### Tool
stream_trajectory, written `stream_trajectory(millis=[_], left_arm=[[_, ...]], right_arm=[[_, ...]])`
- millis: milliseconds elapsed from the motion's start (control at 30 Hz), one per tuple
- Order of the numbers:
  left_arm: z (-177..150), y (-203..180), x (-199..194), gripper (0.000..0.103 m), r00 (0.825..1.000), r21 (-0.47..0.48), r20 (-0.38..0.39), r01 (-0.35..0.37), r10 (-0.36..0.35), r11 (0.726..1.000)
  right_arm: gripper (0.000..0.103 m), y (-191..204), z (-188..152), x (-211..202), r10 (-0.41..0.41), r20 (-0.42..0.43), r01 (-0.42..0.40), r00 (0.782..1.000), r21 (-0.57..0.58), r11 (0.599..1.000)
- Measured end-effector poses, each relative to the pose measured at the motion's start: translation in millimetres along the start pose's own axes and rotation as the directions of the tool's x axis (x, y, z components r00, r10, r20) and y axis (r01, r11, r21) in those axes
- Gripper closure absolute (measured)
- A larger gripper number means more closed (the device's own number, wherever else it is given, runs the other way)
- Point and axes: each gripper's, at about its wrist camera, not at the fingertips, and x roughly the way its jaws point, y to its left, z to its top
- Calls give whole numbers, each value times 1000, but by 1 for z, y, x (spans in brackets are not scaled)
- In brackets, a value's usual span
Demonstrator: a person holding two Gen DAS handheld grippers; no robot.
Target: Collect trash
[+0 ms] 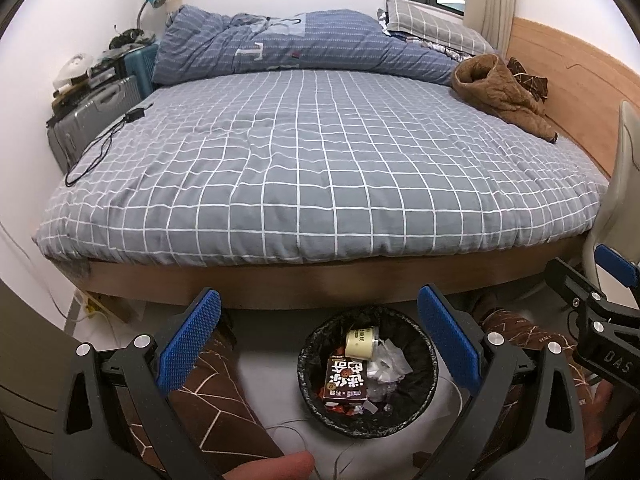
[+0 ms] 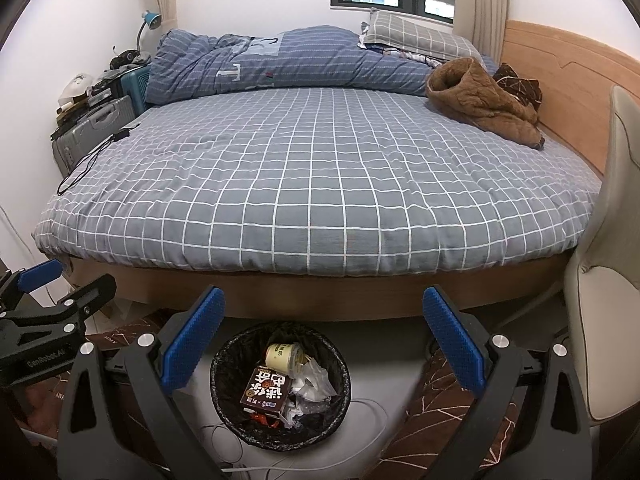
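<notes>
A round black-lined trash bin (image 1: pixel 312 396) stands on the floor at the foot of the bed; it also shows in the right wrist view (image 2: pixel 224 408). Inside lie a brown snack box (image 1: pixel 346 380) (image 2: pixel 266 392), a cream cup (image 1: pixel 362 343) (image 2: pixel 286 356) and crumpled white wrappers (image 1: pixel 390 364) (image 2: pixel 314 380). My left gripper (image 1: pixel 320 340) is open and empty, held above the bin. My right gripper (image 2: pixel 324 344) is open and empty, above and slightly right of the bin. Each gripper shows at the edge of the other's view: right gripper (image 1: pixel 604 300), left gripper (image 2: pixel 44 300).
A bed with a grey checked sheet (image 1: pixel 320 168) fills the room ahead, with a blue duvet (image 1: pixel 288 44), a brown jacket (image 1: pixel 500 88) and a black charger cable (image 1: pixel 104 140) on it. Suitcases (image 1: pixel 92 116) stand at left. A cream chair (image 2: pixel 604 320) is at right. White cables (image 2: pixel 360 420) lie on the floor.
</notes>
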Motion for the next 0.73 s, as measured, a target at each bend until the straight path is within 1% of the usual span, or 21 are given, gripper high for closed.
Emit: stream_trajectory(millis=[367, 533, 667, 733], left_arm=[[-2, -2, 1, 6, 1000, 8, -6, 2, -2, 1000], [-1, -6, 1, 6, 1000, 38, 0, -26, 26, 999], [-1, -3, 3, 6, 1000, 18, -5, -11, 11, 1000], [-2, -2, 3, 6, 1000, 17, -6, -19, 19, 1000]], right_arm=[[8, 1, -3, -1, 4, -2, -4, 1000, -7, 1000], [8, 2, -2, 0, 7, 0, -7, 1000, -9, 1000], [8, 2, -2, 0, 7, 0, -7, 1000, -9, 1000], [8, 2, -2, 0, 6, 0, -6, 1000, -8, 1000]])
